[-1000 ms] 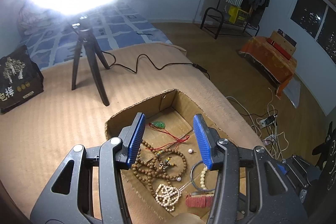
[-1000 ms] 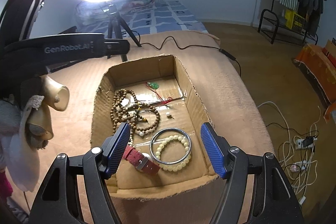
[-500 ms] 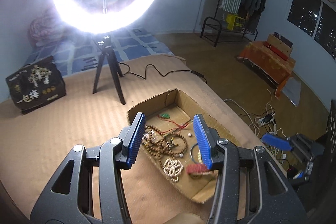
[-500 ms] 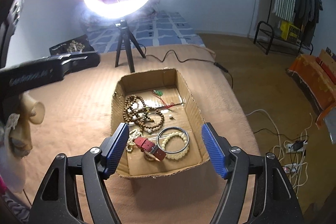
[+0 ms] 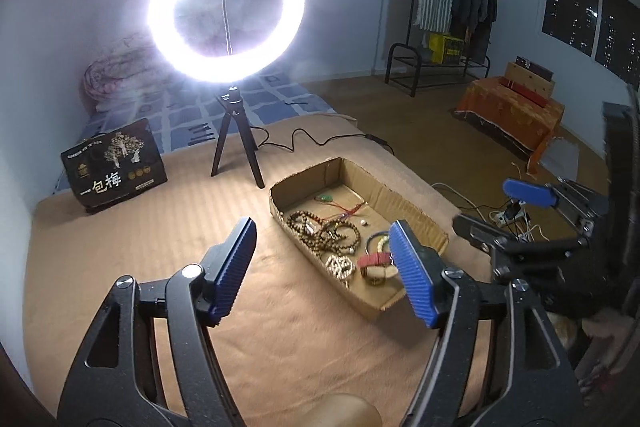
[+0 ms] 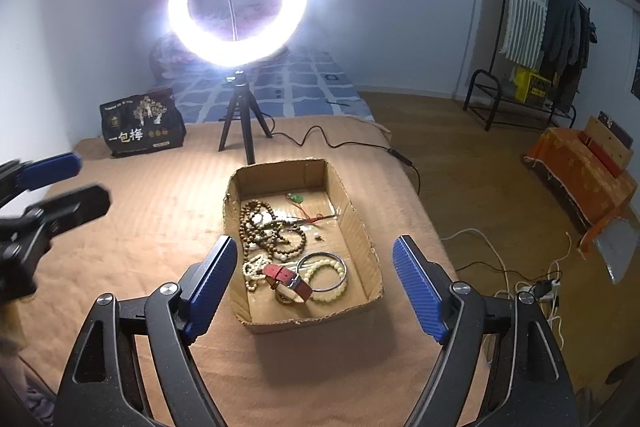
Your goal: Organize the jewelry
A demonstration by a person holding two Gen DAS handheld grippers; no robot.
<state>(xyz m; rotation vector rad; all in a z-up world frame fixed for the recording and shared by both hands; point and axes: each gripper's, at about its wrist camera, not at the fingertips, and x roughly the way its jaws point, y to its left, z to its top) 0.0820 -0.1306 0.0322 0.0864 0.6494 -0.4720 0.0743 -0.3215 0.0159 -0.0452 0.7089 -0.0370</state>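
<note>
A shallow cardboard box (image 6: 362,227) (image 5: 416,215) sits on the tan blanket. It holds brown wooden bead strings (image 6: 272,231) (image 5: 324,231), a red watch strap (image 6: 288,281) (image 5: 374,259), a metal bangle with a cream bead bracelet (image 6: 326,273), a small cream bead cluster (image 5: 340,265) and a green pendant on red cord (image 6: 297,198) (image 5: 328,197). My left gripper (image 5: 324,271) is open and empty, held above and left of the box. My right gripper (image 6: 312,287) is open and empty, above the box's near end. Each gripper shows at the edge of the other's view.
A lit ring light on a black tripod (image 6: 240,123) (image 5: 236,143) stands behind the box, its cable trailing right. A black printed bag (image 6: 142,123) (image 5: 114,167) lies at the far left. White cables and a power strip (image 6: 536,287) lie on the floor to the right.
Both grippers have pulled back and up from the box, which now looks smaller and farther. Both stay open and empty. The jewelry has not moved.
</note>
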